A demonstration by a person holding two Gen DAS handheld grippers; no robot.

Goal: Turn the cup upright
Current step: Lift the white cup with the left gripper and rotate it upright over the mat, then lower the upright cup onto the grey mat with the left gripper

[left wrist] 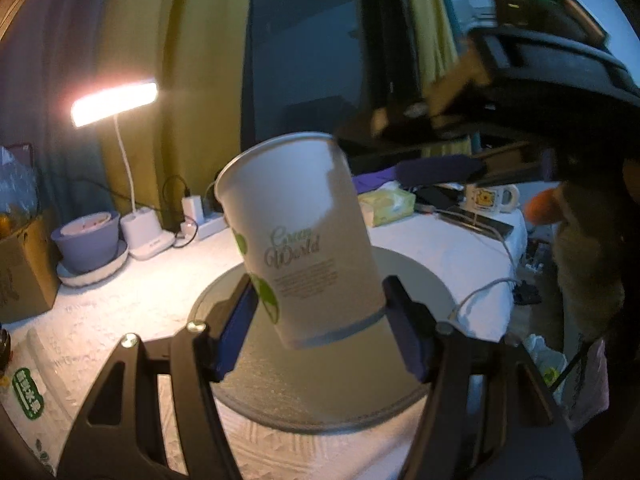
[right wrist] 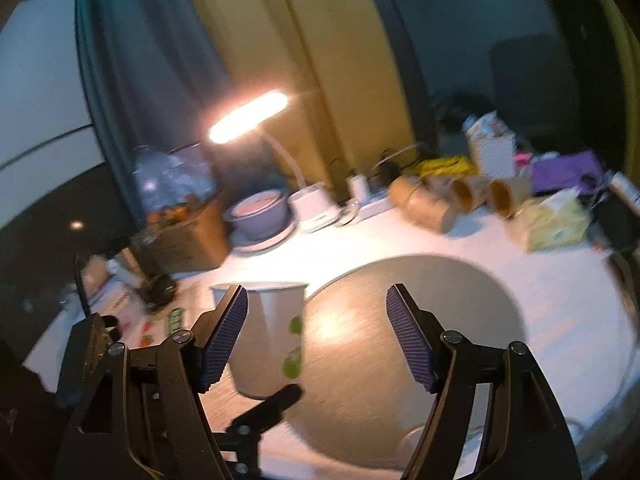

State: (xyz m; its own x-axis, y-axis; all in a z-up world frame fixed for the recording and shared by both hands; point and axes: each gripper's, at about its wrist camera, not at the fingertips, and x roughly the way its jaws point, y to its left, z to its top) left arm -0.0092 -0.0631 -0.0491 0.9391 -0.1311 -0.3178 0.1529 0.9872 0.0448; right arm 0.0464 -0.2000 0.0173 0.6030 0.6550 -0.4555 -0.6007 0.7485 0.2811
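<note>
A white paper cup [left wrist: 298,236] with green spots and grey lettering stands mouth up, tilted a little left, over a round grey mat [left wrist: 320,384]. My left gripper [left wrist: 320,320] is shut on the cup near its base. In the right wrist view the same cup [right wrist: 266,340] shows at lower left, with a dark finger of the left gripper below it. My right gripper [right wrist: 316,340] is open and empty above the mat [right wrist: 400,340], to the right of the cup. The right gripper's body also shows high at the right in the left wrist view [left wrist: 520,92].
A lit desk lamp [left wrist: 114,104] on a white base, a purple bowl on a plate [left wrist: 86,240], a cardboard box [left wrist: 24,268] and a power strip [left wrist: 200,216] stand along the back. A tissue pack [left wrist: 386,202], a mug [left wrist: 490,198] and cables lie right. Cardboard tubes [right wrist: 452,196] lie far back.
</note>
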